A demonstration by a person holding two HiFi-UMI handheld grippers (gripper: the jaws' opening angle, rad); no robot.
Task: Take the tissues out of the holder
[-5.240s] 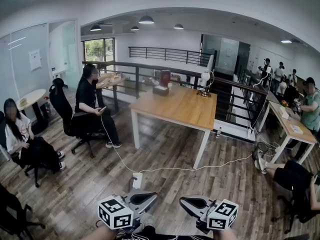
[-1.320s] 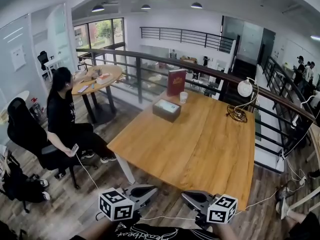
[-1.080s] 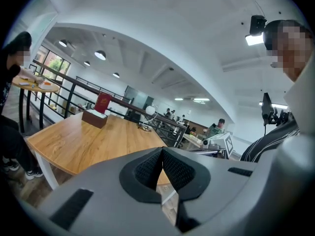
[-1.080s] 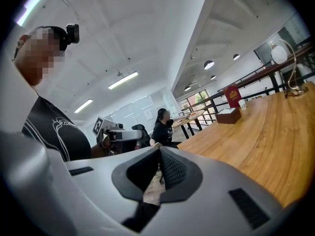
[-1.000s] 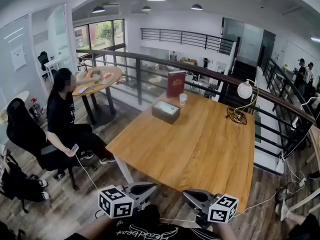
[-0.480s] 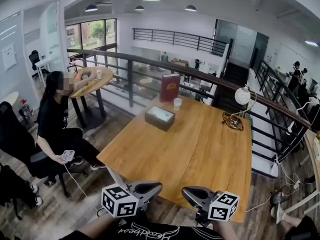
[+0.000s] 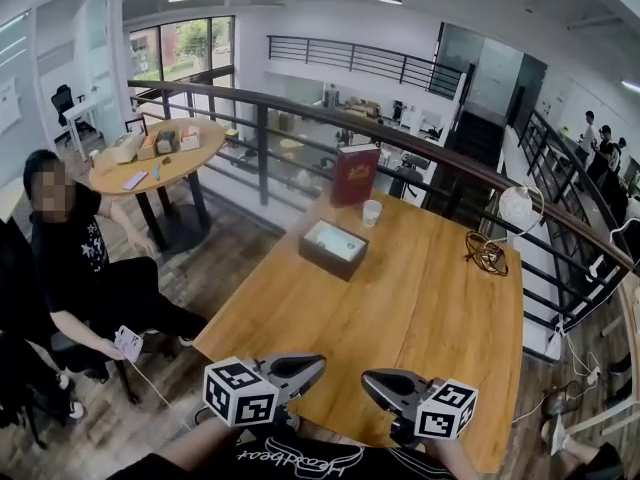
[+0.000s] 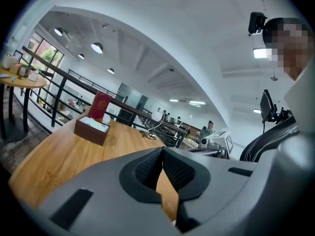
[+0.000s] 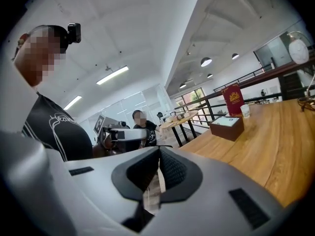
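Note:
The tissue holder is a dark brown box with white tissue showing in its top. It stands on the far left part of the wooden table. My left gripper and right gripper hover side by side over the table's near edge, well short of the box. Both are shut with nothing between their jaws. In the left gripper view the holder lies far ahead beyond the left gripper. The right gripper view shows the holder off to the right of the right gripper.
A red book stands upright behind the holder, with a white cup beside it. A coiled cable and a white lamp sit at the table's far right. A dark railing runs behind. A seated person and a round table are at left.
The view has moved closer to the table, which now looms larger, and the seated person has slid to the far left. Both grippers stay shut and low in the view.

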